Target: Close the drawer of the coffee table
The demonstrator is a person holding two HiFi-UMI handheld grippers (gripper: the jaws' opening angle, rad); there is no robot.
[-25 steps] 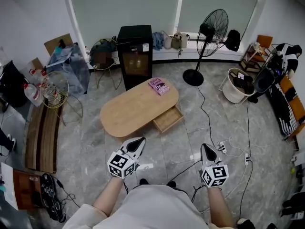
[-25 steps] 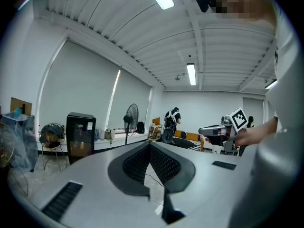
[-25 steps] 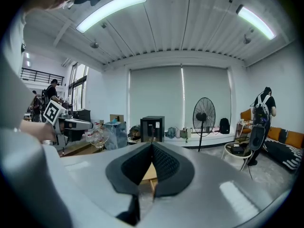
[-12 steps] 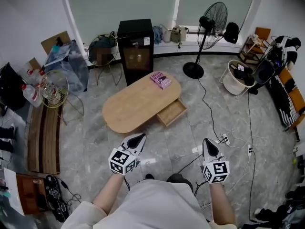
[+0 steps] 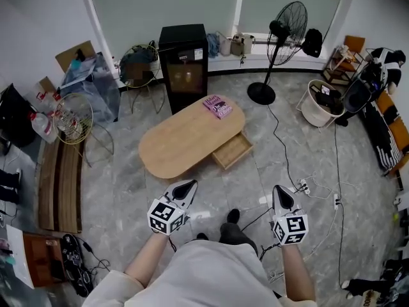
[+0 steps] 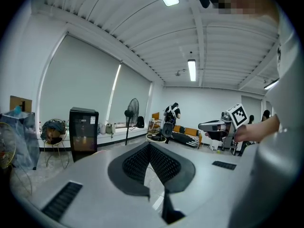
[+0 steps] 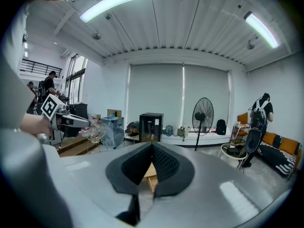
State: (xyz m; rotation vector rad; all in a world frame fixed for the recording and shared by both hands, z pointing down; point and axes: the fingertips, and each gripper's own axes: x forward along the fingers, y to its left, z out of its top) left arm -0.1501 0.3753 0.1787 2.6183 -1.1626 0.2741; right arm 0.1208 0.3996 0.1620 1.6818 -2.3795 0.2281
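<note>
The oval wooden coffee table (image 5: 185, 142) stands mid-floor with a pink book (image 5: 217, 106) on its far end. Its drawer (image 5: 233, 151) is pulled out on the near right side and looks empty. My left gripper (image 5: 190, 184) hovers near the floor in front of the table, well short of it, jaws shut on nothing (image 6: 150, 145). My right gripper (image 5: 277, 189) floats to the right of the drawer line, also shut and empty (image 7: 152, 145). In the right gripper view a strip of the wooden table (image 7: 149, 171) shows below the fingertips.
A black cabinet (image 5: 183, 53) and a standing fan (image 5: 281, 37) stand behind the table. Cables and a power strip (image 5: 305, 185) lie on the floor at right. A white basket (image 5: 319, 110), a wooden bench (image 5: 57, 184) and a wire side table (image 5: 73, 117) flank the room.
The person has stepped forward, and a foot now shows between the grippers. Both grippers stay shut and drifted only slightly. The drawer is still pulled out.
</note>
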